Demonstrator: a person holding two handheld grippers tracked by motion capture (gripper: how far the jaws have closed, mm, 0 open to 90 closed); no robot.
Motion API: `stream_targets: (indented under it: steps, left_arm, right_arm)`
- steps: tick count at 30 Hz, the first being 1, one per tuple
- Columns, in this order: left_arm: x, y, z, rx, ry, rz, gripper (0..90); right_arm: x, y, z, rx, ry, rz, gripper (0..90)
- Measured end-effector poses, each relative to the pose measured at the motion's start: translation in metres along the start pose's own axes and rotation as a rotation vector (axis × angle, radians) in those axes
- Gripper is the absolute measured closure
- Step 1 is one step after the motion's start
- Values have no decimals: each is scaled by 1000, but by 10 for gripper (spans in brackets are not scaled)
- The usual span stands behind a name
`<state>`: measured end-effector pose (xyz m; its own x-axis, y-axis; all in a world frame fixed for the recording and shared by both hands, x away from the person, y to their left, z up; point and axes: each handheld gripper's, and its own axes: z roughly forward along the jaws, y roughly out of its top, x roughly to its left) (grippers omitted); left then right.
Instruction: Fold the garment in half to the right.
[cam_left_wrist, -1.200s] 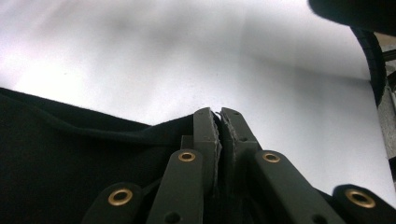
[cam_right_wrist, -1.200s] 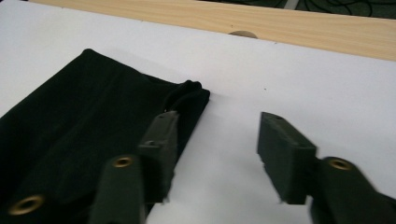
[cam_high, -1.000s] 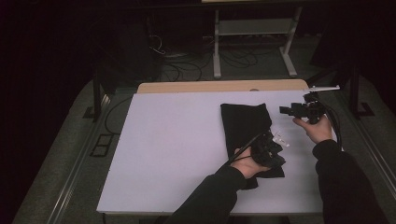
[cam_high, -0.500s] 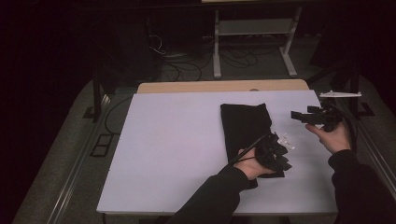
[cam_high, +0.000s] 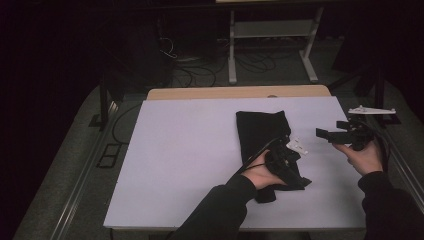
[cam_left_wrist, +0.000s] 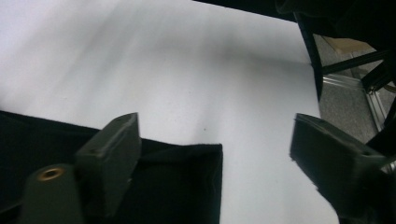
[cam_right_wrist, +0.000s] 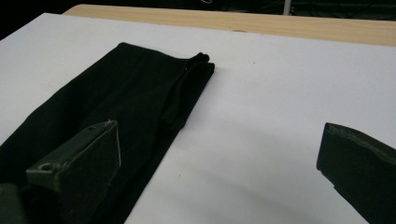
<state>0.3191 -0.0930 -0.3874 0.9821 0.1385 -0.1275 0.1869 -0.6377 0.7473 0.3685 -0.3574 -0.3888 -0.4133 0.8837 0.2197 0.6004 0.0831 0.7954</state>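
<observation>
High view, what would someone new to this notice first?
A folded black cloth lies right of centre on the white table, stark against it. The left gripper hovers over the cloth's near end, its jaws just opened with nothing between them. The right gripper hangs open beside the cloth's right edge, apart from it.

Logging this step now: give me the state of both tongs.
Left tongs: open, jaws just widened, nothing pinched, over the black cloth's near corner.
Right tongs: open, jaws just widened, empty, beside the cloth.
</observation>
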Motion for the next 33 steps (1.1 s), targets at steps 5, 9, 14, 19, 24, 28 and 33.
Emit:
stream_targets:
  steps: [5, 9, 14, 19, 24, 28, 33]
  left_arm:
    - [2, -4, -10, 6, -1, -23, 22]
    - [3, -9, -18, 10, 11, -27, 0]
    - [5, -15, -31, -7, 27, -28, 0]
    - [8, -23, -44, -23, 47, -41, 0]
    - [10, -32, -55, -42, 67, -55, 0]
    - [10, -40, -64, -56, 80, -66, 0]
    - [12, -47, -76, -75, 103, -77, 0]
  right_arm:
    - [4, -7, -5, 7, 3, -3, 0]
    - [8, -11, -10, 4, 12, -14, 0]
    - [12, -16, -13, 9, 16, -20, 0]
    - [14, -20, -16, 15, 15, -21, 0]
    - [18, -22, -20, 8, 20, -34, 0]
    - [21, -25, -22, 7, 26, -39, 0]
    - [24, -28, -24, 5, 34, -48, 0]
